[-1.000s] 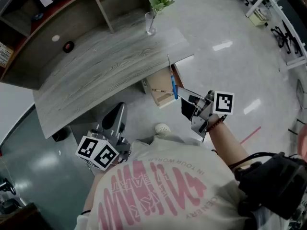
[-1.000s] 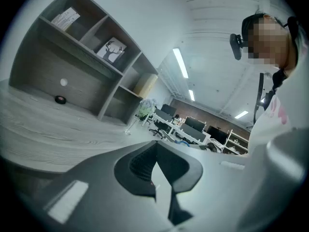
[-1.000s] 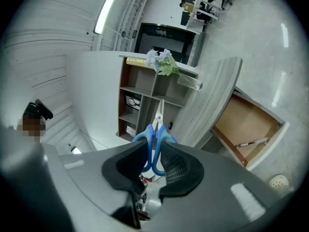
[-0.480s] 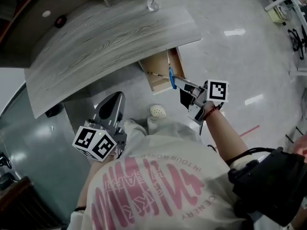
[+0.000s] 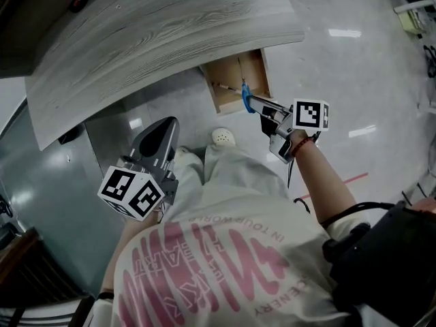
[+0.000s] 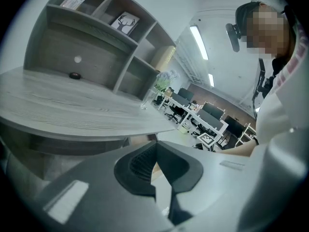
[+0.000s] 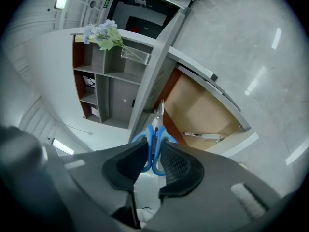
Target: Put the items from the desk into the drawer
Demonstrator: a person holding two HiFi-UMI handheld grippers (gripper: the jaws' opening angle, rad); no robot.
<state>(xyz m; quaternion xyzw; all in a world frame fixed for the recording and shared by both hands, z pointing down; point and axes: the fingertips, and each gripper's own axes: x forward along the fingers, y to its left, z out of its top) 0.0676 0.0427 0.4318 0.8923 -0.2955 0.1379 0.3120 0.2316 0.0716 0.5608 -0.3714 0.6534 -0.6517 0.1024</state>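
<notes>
A pair of blue-handled scissors sticks out from between the pads of my right gripper, which is shut on the handles, blades pointing away. In the head view the scissors and the right gripper hang over the front edge of the open wooden drawer under the grey desk. A pen lies inside the drawer. My left gripper is low on the left, below the desk edge, its jaws together with nothing in them.
On the desk stand a glass vase with flowers and a small dark round object. Shelving rises behind the desk. The person's leg and white shoe are beside the drawer. Office chairs stand beyond.
Both grippers have sunk. The right one has carried the scissors down to the open drawer's front edge. The left one has dropped below the desk edge.
</notes>
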